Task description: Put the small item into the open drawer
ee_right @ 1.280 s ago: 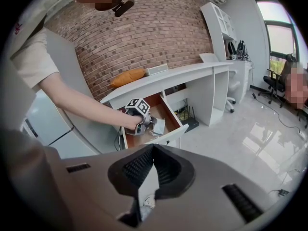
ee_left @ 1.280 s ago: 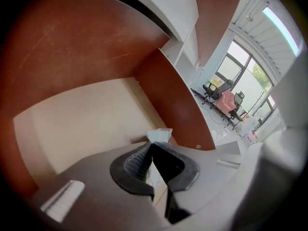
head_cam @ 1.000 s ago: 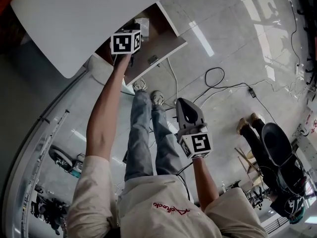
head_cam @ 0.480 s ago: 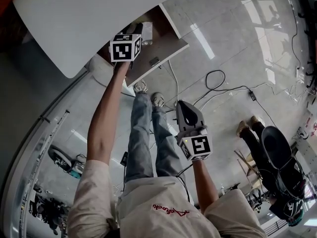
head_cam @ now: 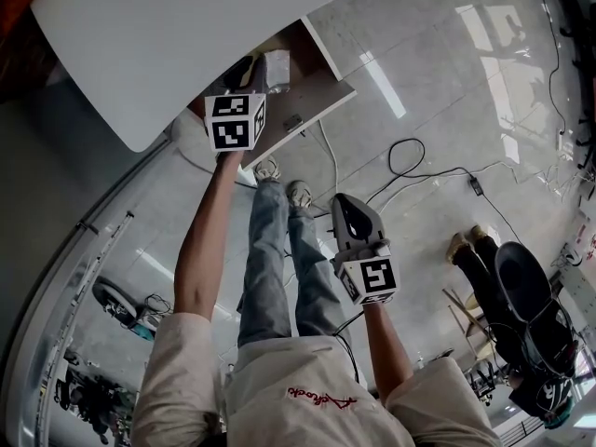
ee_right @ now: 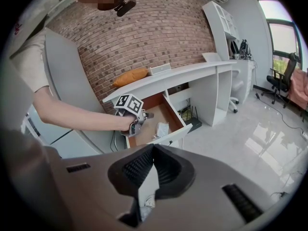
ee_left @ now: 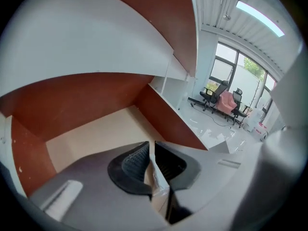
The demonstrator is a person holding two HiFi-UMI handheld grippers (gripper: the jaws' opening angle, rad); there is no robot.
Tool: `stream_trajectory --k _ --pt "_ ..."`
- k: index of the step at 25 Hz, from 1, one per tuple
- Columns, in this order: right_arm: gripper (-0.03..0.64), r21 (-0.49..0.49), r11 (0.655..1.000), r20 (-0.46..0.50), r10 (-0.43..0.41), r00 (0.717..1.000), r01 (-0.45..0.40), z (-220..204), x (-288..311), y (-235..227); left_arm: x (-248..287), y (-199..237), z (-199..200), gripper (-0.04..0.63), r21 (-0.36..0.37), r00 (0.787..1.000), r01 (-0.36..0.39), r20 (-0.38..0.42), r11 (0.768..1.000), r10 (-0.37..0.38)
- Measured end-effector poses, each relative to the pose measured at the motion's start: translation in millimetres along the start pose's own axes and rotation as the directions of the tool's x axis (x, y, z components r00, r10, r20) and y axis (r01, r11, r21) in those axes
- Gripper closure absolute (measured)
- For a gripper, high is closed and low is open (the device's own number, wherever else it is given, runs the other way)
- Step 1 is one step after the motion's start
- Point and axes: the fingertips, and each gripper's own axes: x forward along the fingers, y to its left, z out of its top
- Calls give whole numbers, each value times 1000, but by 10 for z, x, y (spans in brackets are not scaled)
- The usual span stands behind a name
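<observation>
The open drawer (head_cam: pixel 321 89) sticks out from under the white desk, with brown walls and a pale floor (ee_left: pixel 96 129). The small item, a pale crinkled packet (head_cam: pixel 276 71), lies on the drawer floor (ee_right: pixel 166 114); it also shows as a packet (ee_right: pixel 162 128) in the right gripper view, just right of my left gripper (ee_right: pixel 146 114) and apart from it. My left gripper (head_cam: pixel 245 70) hovers over the drawer's near side, and its jaws (ee_left: pixel 150 143) are closing with a narrow gap and no pad pressing on anything. My right gripper (head_cam: pixel 345 201) hangs low above the floor, shut and empty (ee_right: pixel 153 146).
The white desk top (head_cam: pixel 168 35) overhangs the drawer's back. An orange cushion (ee_right: pixel 130 76) lies on the desk. My own legs and shoes (head_cam: pixel 279 170) stand below the drawer front. A black cable (head_cam: pixel 410 156) loops over the glossy floor. Another person (head_cam: pixel 512 287) sits at the right.
My left gripper has drawn back toward me out of the drawer's depth. The packet now lies uncovered on the drawer floor. The right gripper has hardly moved.
</observation>
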Motion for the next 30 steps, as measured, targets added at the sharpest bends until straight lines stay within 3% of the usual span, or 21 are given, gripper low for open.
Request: stream_trajectory --k 2,7,15,25,30 --pt "604 -6 1000 4 0 1000 0 18 4 -12 -62 2 -63 586 -7 1000 -7 5 1000 7" --pt "604 -3 1000 4 -11 1000 11 -16 -1 -48 -189 -47 -164 586 -36 1000 2 9 999 -2" --pt "604 -16 1000 25 -1 1000 2 40 -15 11 -770 -257 -94 586 -87 996 18 88 996 -11" --pt "604 -67 998 66 6 998 -1 284 -35 36 -1514 -490 -24 586 -59 990 27 138 998 -19" --pt "604 -104 994 80 27 996 -19 357 34 66 -1817 -485 -147 586 -86 991 9 133 996 3"
